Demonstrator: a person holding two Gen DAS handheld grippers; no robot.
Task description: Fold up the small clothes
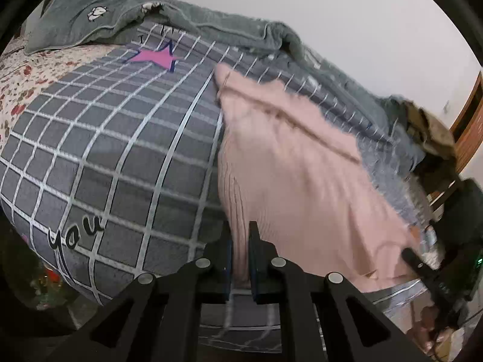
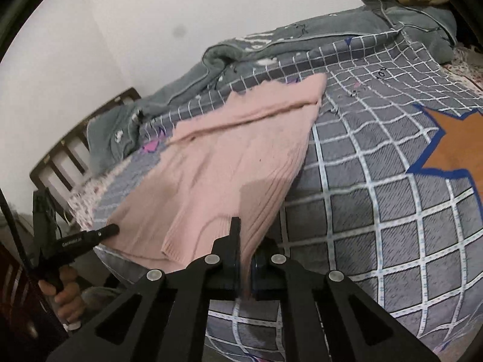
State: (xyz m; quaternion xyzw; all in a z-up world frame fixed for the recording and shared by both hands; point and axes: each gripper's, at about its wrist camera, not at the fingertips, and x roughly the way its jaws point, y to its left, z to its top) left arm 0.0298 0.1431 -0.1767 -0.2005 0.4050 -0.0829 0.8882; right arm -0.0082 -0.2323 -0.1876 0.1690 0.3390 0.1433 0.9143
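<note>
Both grippers had it! The left gripper was clenched on the near hem of the pink knit sweater, and the right gripper was clenched on the hem's other corner. The sweater lay spread on the grey checked bedspread, reaching toward twelve o'clock. No fold looked made yet; the whole folding seemingly remained.

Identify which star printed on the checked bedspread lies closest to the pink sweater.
The pink star, beside the sweater at its far end. The orange star, outlined in blue, sits well off to one side across several squares.
</note>
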